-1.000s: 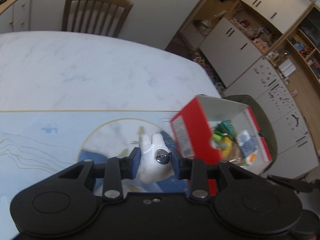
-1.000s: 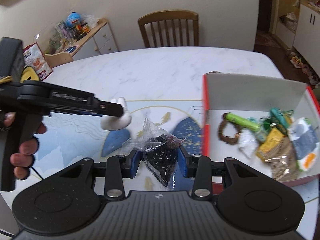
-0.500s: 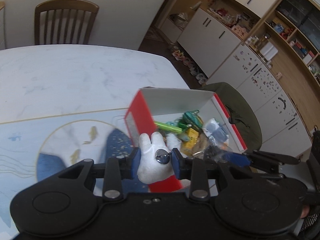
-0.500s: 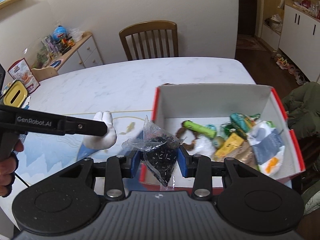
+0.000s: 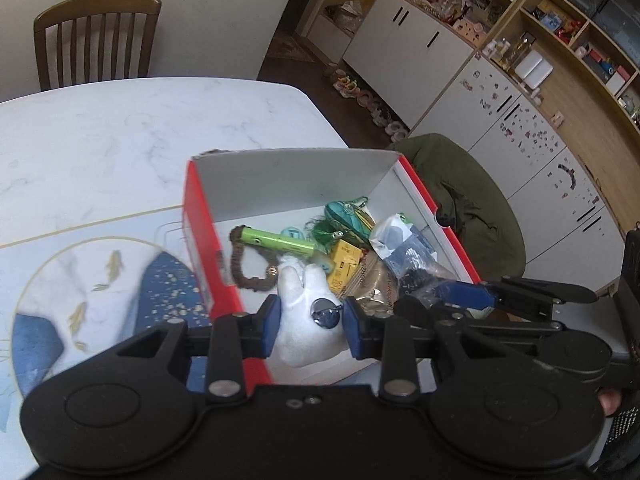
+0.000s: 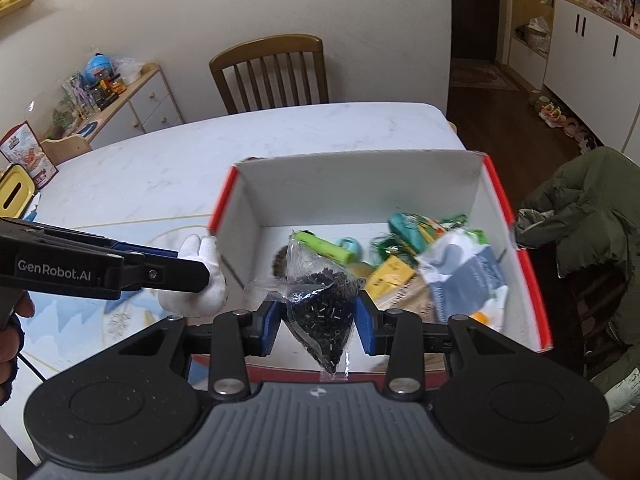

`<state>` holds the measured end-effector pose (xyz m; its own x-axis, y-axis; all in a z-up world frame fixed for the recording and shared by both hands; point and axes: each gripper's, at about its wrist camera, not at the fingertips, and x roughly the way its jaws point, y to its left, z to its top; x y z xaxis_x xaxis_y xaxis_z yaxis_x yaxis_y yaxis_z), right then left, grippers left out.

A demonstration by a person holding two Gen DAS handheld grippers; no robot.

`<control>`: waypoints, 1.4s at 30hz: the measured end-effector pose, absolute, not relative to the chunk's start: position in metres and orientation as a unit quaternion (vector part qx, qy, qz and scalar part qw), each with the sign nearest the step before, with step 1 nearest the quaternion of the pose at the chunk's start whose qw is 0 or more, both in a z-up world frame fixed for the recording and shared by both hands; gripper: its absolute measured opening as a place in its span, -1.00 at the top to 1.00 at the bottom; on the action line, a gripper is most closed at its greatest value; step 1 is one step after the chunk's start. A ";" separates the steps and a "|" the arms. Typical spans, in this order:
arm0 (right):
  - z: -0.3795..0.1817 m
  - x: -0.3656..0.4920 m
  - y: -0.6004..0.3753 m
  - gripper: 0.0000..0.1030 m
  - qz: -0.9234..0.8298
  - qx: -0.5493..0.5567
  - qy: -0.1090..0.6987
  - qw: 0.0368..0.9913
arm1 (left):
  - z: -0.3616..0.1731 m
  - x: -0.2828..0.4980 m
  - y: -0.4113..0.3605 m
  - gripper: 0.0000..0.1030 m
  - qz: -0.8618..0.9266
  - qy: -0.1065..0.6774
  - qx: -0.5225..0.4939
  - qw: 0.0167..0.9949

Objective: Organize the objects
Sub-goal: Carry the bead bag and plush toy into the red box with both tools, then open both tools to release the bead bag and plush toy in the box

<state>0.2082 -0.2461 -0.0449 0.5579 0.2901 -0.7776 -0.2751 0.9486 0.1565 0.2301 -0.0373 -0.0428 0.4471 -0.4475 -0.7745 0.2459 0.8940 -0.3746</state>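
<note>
We are holding a white plush toy (image 5: pixel 308 320) clamped in our left gripper (image 5: pixel 310 326) and a bag of black beads (image 6: pixel 320 308) clamped in our right gripper (image 6: pixel 320 324), both above the red box (image 6: pixel 516 256), ready for dropping in.

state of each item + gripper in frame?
left gripper: shut on white plush toy, held over box edge
right gripper: shut on bead bag, held over box
red box: open, partly filled
green tube: lying in box
</note>
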 end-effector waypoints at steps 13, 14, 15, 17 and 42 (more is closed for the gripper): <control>-0.075 0.245 -0.281 0.26 0.155 -0.021 0.460 0.874 | -0.073 0.273 -0.085 0.38 -0.176 0.508 -0.081 0.839; -0.079 0.249 -0.282 0.26 0.156 -0.025 0.462 0.873 | -0.077 0.276 -0.089 0.38 -0.174 0.511 -0.076 0.839; -0.082 0.252 -0.283 0.26 0.158 -0.029 0.464 0.871 | -0.081 0.279 -0.092 0.38 -0.170 0.513 -0.070 0.839; -0.090 0.258 -0.283 0.26 0.163 -0.037 0.469 0.867 | -0.089 0.285 -0.099 0.38 -0.166 0.519 -0.060 0.836; -0.115 0.271 -0.283 0.20 0.202 -0.053 0.481 0.852 | -0.125 0.298 -0.119 0.16 -0.146 0.556 -0.040 0.817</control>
<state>0.2707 -0.2830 -0.1150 0.4560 0.2936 -0.8401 -0.3953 0.9126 0.1043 0.2977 -0.1186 -0.1247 0.3390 -0.2834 -0.8971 0.1935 0.9542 -0.2283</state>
